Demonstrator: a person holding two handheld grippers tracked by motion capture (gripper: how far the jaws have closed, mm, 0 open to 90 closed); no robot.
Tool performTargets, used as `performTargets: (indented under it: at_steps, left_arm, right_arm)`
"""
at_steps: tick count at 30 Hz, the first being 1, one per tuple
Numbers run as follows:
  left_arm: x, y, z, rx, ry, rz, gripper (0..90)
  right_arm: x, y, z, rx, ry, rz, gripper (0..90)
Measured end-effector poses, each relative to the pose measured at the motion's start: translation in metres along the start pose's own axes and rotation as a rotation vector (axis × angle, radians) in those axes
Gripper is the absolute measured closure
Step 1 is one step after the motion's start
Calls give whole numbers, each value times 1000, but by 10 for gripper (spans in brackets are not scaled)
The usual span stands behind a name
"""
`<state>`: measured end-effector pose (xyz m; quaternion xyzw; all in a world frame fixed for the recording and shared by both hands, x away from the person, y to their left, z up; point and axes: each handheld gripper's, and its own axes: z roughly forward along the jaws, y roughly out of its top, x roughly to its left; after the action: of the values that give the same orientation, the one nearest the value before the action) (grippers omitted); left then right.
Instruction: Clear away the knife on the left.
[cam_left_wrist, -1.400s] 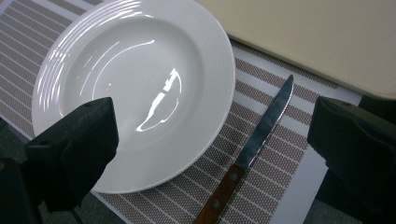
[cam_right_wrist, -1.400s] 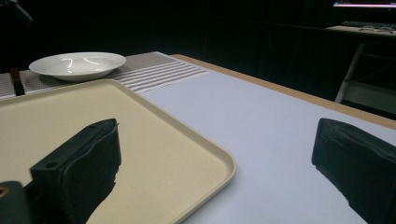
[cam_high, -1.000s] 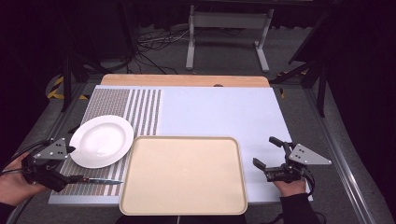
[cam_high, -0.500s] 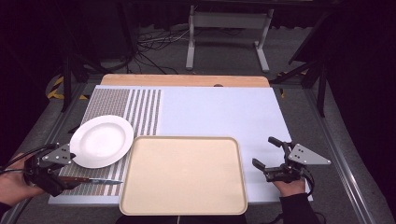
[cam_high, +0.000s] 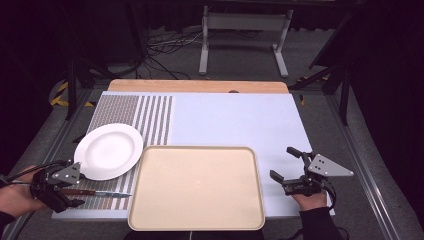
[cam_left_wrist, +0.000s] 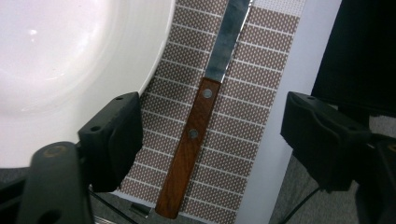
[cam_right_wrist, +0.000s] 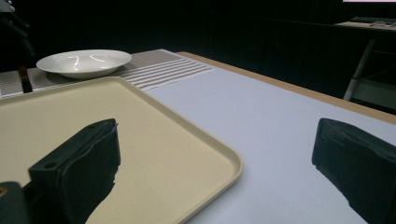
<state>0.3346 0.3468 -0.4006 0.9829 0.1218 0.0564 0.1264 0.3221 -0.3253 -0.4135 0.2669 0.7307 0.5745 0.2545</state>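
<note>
Knife (cam_left_wrist: 198, 126) with riveted wooden handle and plain steel blade is lying flat on the patterned brown-and-white section of the mat (cam_high: 120, 112), near the bench's front left corner. In the high view the knife (cam_high: 97, 193) is pointing its blade toward the tray, handle toward the person's left hand.

Left gripper (cam_high: 62, 187) is hanging right over the handle. In the left gripper view the handle is sitting between the two black jaws with clear mat showing on both sides; neither pad is touching wood. Jaws have just been closing in, though a gap is remaining on each side of the handle. Knife is resting on the mat, not lifted.

White plate (cam_high: 109, 150) is sitting just beyond the knife on the same patterned area, its rim close to the left jaw in the left gripper view (cam_left_wrist: 70, 51). Plate and knife are apart.

Beige tray (cam_high: 196, 187) is occupying the front centre of the bench, bare, with the blade tip near its left edge.

Right gripper (cam_high: 290, 167) is hovering at the front right over the pale blue sheet (cam_high: 235, 120), beside the tray's right rim. Its jaws are standing wide apart with nothing between them.
</note>
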Motion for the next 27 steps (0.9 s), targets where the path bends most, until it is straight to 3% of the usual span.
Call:
performTargets:
  at_steps: [1, 7, 8, 13, 16, 21, 25, 27]
  left_arm:
    - [2, 0, 3, 13, -15, 15, 256]
    - [7, -1, 9, 50, -40, 6, 327]
    - [8, -1, 11, 56, -52, 12, 372]
    - [12, 0, 17, 84, -43, 17, 456]
    - [13, 0, 21, 119, -38, 72, 517]
    - [16, 2, 24, 177, -25, 105, 595]
    - [16, 3, 26, 199, -32, 135, 709]
    - [16, 4, 27, 215, -33, 145, 715]
  right_arm:
    - [0, 0, 0, 0, 1, 0, 19]
    - [0, 0, -1, -4, 5, -1, 18]
    - [0, 0, 0, -5, 10, -1, 18]
    - [1, 0, 0, -5, 14, -2, 19]
    - [0, 0, 0, -6, 16, -4, 18]
    - [1, 0, 0, -7, 21, -6, 18]
    - [1, 0, 0, -7, 26, -5, 18]
    - [1, 0, 0, -6, 26, -6, 19]
